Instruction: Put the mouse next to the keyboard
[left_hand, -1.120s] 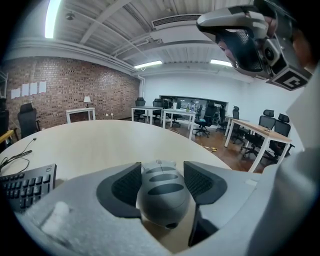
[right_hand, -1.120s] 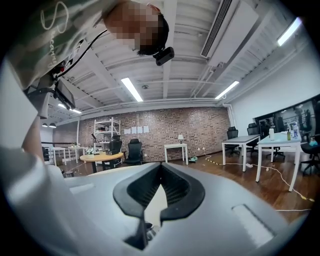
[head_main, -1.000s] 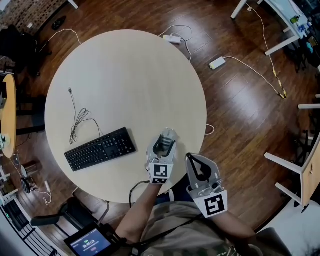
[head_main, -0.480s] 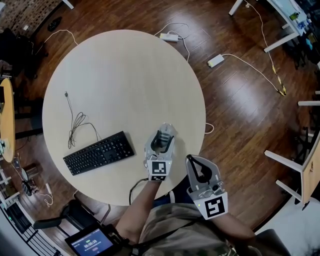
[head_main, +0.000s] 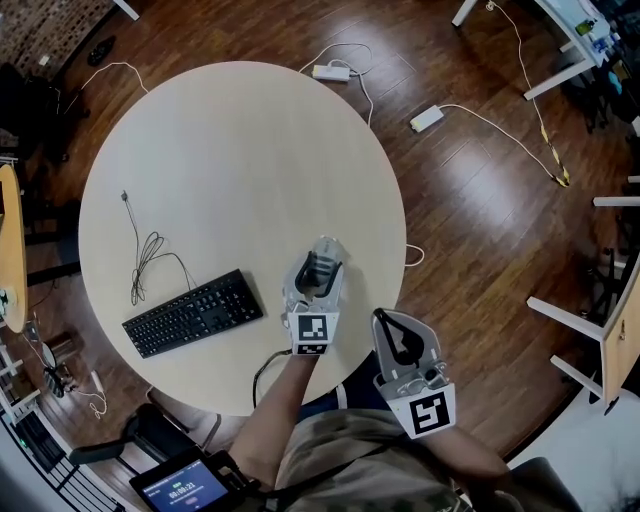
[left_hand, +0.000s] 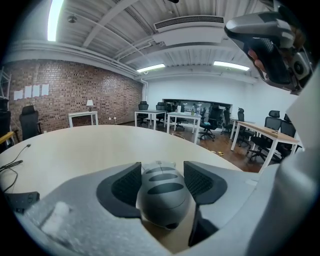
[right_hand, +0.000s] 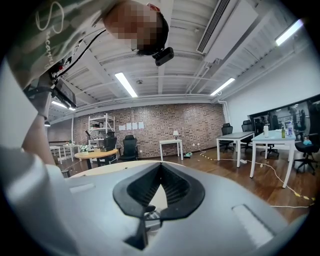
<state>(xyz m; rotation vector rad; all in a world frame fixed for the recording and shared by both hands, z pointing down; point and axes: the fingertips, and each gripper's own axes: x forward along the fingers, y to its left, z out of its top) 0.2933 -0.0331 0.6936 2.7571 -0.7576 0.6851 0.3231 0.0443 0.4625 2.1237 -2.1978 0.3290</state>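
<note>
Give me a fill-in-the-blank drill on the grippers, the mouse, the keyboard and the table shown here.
1. The left gripper is shut on the ____.
2. In the head view, the keyboard lies to that gripper's ____.
3. The right gripper is shut and its fingers hold ____.
4. The table is ____ in shape.
Missing words: mouse; left; nothing; round.

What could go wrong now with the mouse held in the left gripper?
The left gripper grips the rounded mouse only by its sides, so it might slip or twist out. It is near the table edge, so a dropped mouse might roll off. Swinging toward the keyboard could knock it askew.
</note>
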